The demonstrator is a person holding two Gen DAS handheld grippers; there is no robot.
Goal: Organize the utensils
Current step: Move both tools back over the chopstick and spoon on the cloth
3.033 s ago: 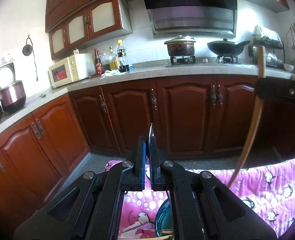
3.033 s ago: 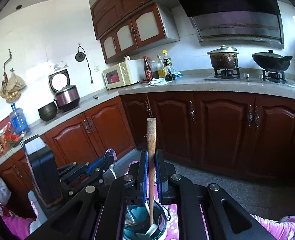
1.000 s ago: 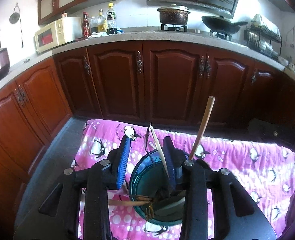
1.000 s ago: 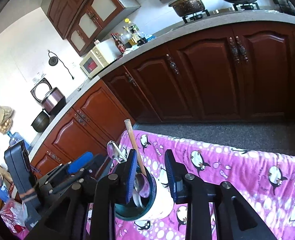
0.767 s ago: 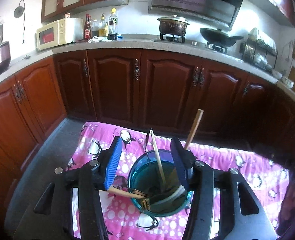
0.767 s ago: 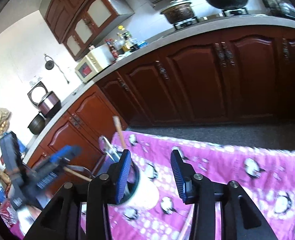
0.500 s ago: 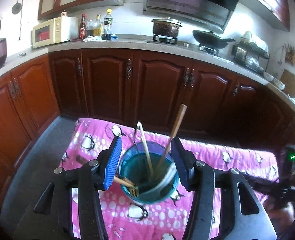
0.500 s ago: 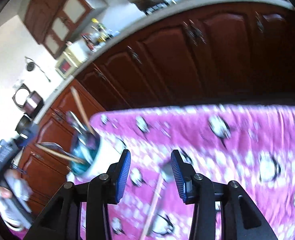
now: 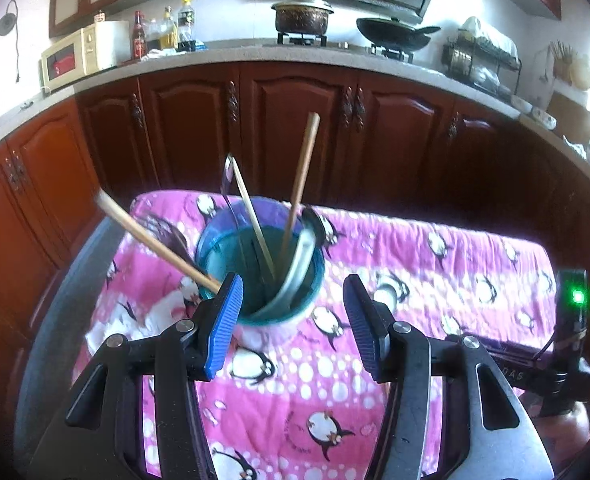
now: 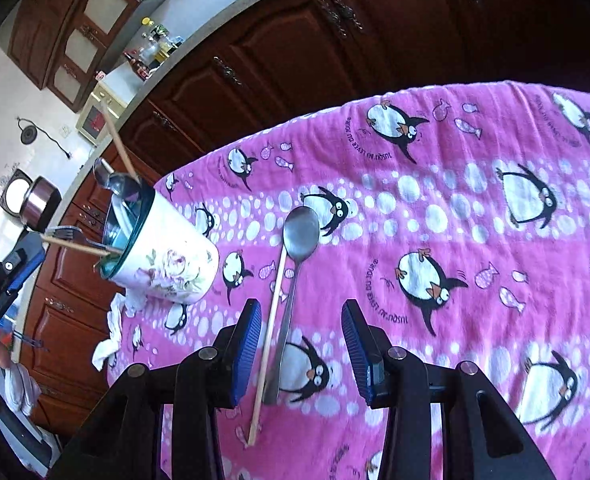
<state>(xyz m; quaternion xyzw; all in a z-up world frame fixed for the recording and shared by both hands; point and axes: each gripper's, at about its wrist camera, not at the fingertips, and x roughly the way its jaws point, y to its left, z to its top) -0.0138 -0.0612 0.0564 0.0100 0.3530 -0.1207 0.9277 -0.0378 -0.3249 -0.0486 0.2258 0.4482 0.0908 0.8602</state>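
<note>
Both your hand-held grippers, left (image 9: 291, 320) and right (image 10: 301, 344), now gape empty, their 2 utensils dropped into the cup (image 10: 167, 256), leaving the spoon (image 10: 295, 276) and chopstick (image 10: 269, 332) next.

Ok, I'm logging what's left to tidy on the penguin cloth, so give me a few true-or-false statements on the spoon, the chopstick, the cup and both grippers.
1. A metal spoon lies flat on the pink cloth. True.
2. The right gripper is clamped on the spoon. False: its jaws are open, with the spoon lying between them.
3. A single chopstick lies right beside the spoon. True.
4. The utensil cup is empty. False: it holds several utensils, including a fork.
5. The left gripper holds a wooden stick. False: it is open and holds nothing.
</note>
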